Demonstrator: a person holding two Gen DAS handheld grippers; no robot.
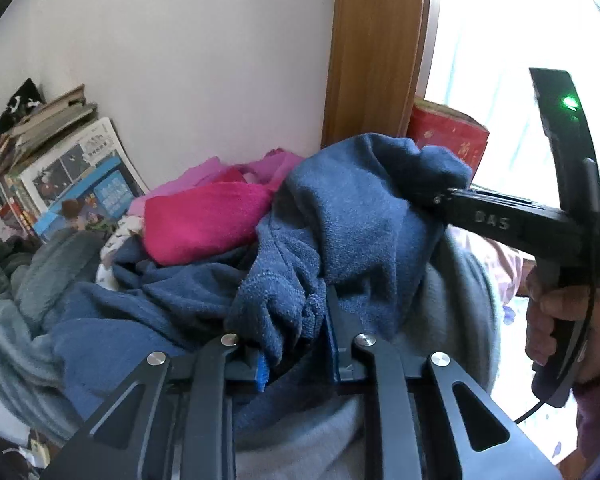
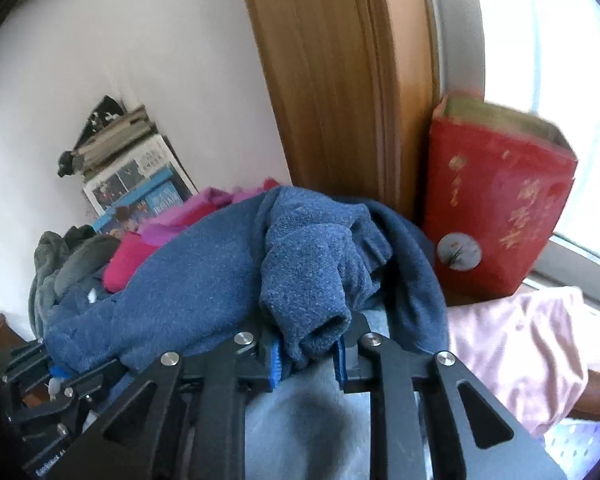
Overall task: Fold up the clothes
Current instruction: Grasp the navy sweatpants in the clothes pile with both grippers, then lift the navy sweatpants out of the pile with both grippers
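Observation:
A dark blue fleece garment (image 1: 340, 216) lies bunched on top of a clothes pile. In the left wrist view my left gripper (image 1: 296, 346) is shut on a hanging fold of it, with cloth pinched between the blue pads. My right gripper (image 1: 440, 200) enters that view from the right, held by a hand (image 1: 548, 320), and bites another bunch of the same garment higher up. In the right wrist view the right gripper (image 2: 308, 356) is shut on a rolled blue fold (image 2: 308, 280). The left gripper (image 2: 40, 380) shows at the lower left, its tips hidden by cloth.
A magenta garment (image 1: 204, 220) and a lighter pink one (image 1: 220, 170) lie behind the blue one. A grey blanket (image 1: 28, 280) spreads left. Books (image 1: 72, 176) lean on the white wall. A red box (image 2: 500, 208) stands by the wooden frame (image 2: 340, 80). Pale pink cloth (image 2: 516, 352) lies right.

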